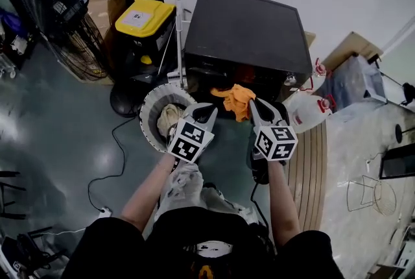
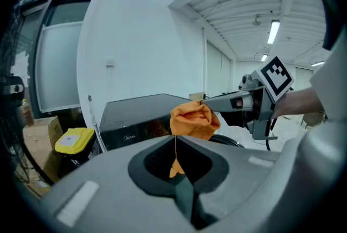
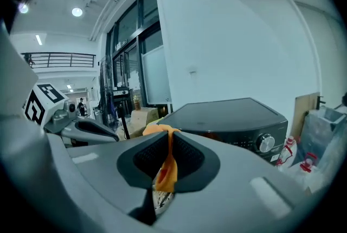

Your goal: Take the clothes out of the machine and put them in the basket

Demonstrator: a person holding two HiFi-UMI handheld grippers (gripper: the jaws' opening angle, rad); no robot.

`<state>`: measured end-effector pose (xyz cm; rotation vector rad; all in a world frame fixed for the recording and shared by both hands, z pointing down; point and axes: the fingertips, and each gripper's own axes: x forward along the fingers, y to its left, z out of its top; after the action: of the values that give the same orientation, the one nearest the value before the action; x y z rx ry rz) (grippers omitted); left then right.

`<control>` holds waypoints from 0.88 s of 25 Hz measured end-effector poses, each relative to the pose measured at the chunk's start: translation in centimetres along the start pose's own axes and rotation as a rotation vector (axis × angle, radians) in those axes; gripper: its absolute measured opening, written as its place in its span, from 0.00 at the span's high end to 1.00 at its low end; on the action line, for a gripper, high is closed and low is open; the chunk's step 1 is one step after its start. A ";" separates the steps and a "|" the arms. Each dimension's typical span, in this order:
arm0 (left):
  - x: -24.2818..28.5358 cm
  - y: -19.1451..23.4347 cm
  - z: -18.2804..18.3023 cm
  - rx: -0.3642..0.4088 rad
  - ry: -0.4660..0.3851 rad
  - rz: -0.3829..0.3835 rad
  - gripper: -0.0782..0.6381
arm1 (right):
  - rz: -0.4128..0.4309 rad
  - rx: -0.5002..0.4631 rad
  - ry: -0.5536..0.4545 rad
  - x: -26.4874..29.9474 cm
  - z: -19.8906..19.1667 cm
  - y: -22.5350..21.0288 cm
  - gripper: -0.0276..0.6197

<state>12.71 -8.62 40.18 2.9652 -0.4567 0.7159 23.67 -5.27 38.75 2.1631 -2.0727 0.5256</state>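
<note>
A yellow-lidded bin (image 1: 144,17) stands near a big fan (image 1: 81,50); a white jug (image 1: 305,110) sits well to the right.

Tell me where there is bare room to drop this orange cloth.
The round white perforated basket shows one beige cloth; bare room remains along its left side. The flat top of the black washing machine is bare. The grey floor left of the basket is open. Crowded: the white plastic jugs right of the machine.

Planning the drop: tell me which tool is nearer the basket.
Left. The left tool is by the basket, at its right rim; the right tool is farther right, in front of the machine, across the orange cloth.
</note>
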 end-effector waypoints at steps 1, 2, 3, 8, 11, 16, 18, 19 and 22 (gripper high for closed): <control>-0.4 0.0 0.3 0.000 -0.006 0.008 0.89 | 0.008 -0.004 -0.012 -0.2 0.7 0.3 0.88; -0.7 0.0 0.5 0.000 -0.012 0.016 0.89 | 0.017 -0.010 -0.025 -0.3 1.4 0.6 0.88; -1.1 0.1 0.7 -0.002 -0.018 0.024 0.89 | 0.027 -0.017 -0.038 -0.5 2.1 0.9 0.88; -3.2 0.3 0.7 -0.015 -0.037 0.068 0.89 | 0.088 -0.056 -0.104 -0.8 6.0 3.2 0.88; -4.6 0.5 0.1 -0.024 -0.042 0.096 0.89 | 0.133 -0.072 -0.149 -0.8 8.1 5.2 0.88; -7.2 1.7 -0.9 -0.044 -0.043 0.158 0.89 | 0.235 -0.093 -0.236 -0.5 12.3 9.3 0.88; -8.2 2.5 -1.1 -0.057 -0.045 0.187 0.89 | 0.283 -0.103 -0.269 -0.3 13.9 11.4 0.88; -8.8 3.0 -1.2 -0.063 -0.048 0.202 0.89 | 0.309 -0.109 -0.283 -0.1 14.7 12.5 0.88; -10.3 4.5 -1.5 -0.077 -0.057 0.249 0.89 | 0.384 -0.134 -0.321 0.6 16.8 15.8 0.88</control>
<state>1.99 -9.92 36.73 2.8930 -0.8494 0.6169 11.13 -12.08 20.64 1.8810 -2.6282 0.0591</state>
